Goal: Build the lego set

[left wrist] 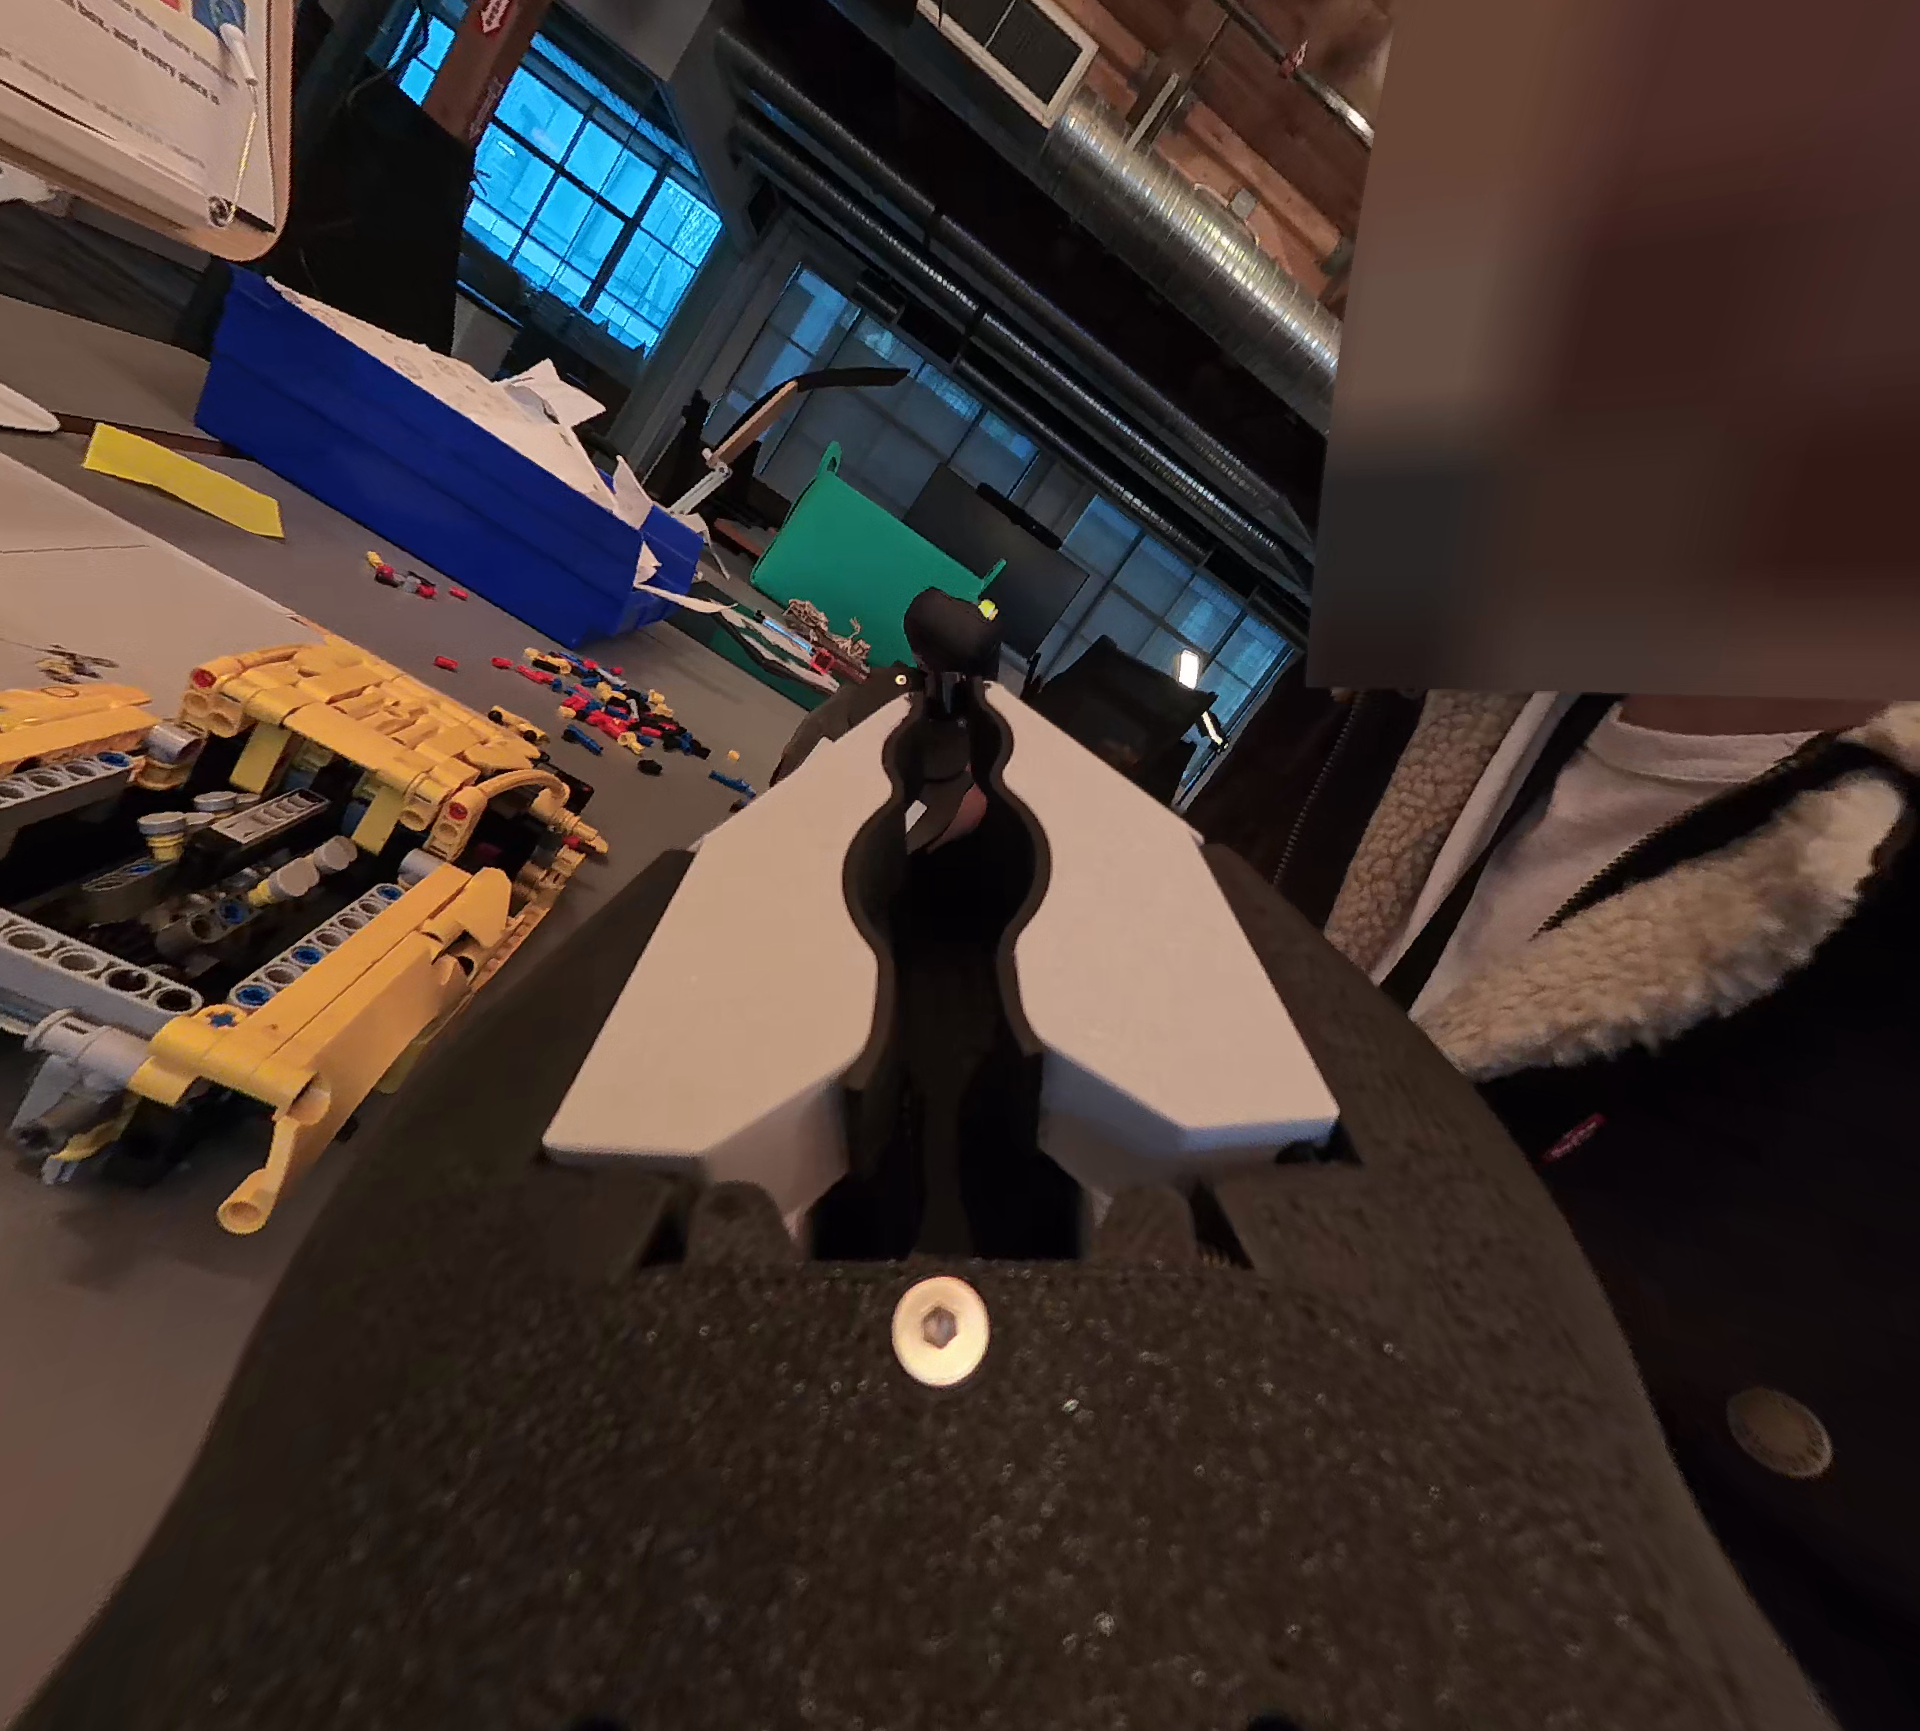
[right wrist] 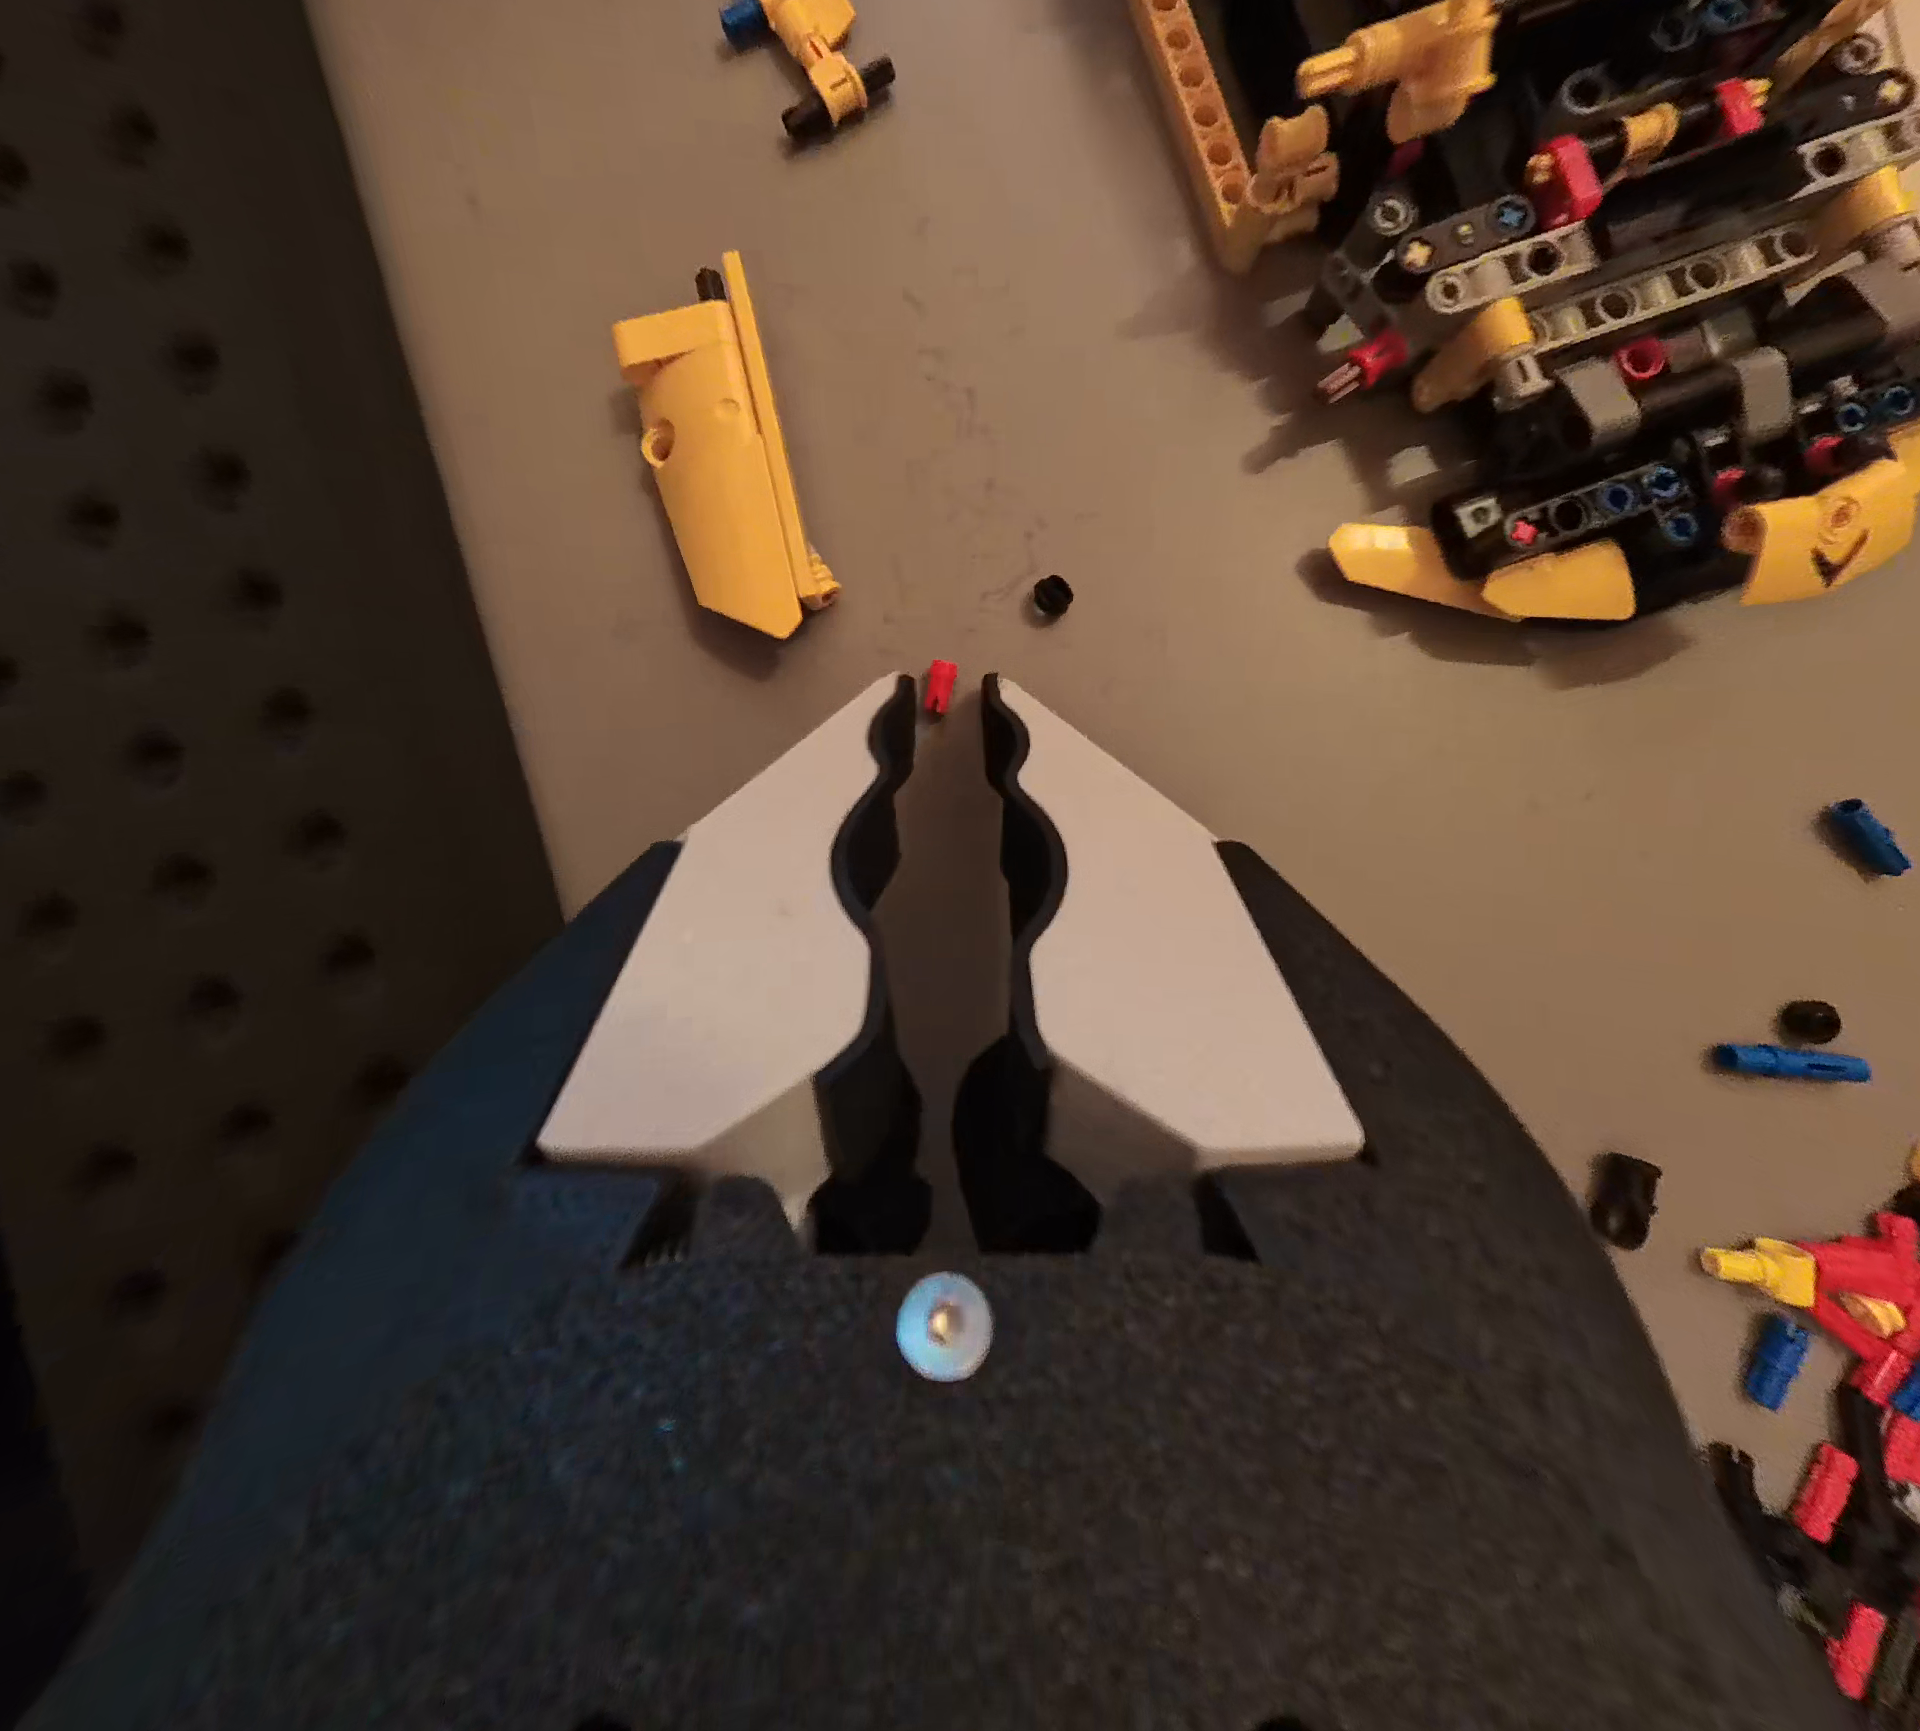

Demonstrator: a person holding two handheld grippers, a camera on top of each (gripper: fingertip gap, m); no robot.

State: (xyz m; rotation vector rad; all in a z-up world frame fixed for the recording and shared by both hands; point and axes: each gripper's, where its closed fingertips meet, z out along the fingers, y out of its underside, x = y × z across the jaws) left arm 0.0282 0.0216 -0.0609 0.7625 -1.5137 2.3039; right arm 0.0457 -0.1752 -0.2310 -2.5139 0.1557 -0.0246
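Observation:
A half-built yellow and black lego model (left wrist: 291,850) lies on the grey table, left of my left gripper (left wrist: 941,707). That gripper is tilted up off the table, its jaws nearly together on what looks like a small black piece (left wrist: 943,694). In the right wrist view the model (right wrist: 1610,279) sits at the upper right. My right gripper (right wrist: 941,689) points down at the table, slightly open, with a small red pin (right wrist: 938,687) lying between its tips, not touching either pad.
A yellow panel (right wrist: 717,455), a small yellow sub-assembly (right wrist: 795,14) and a black bush (right wrist: 1051,595) lie nearby. Loose pins are piled at the right (right wrist: 1849,1369) and behind the model (left wrist: 613,710). A blue bin (left wrist: 416,455), an instruction board (left wrist: 135,19), a person's jacket (left wrist: 1662,1058) and a pegboard (right wrist: 156,538) border the area. The left gripper's tips are roughly 25 cm from the right gripper's.

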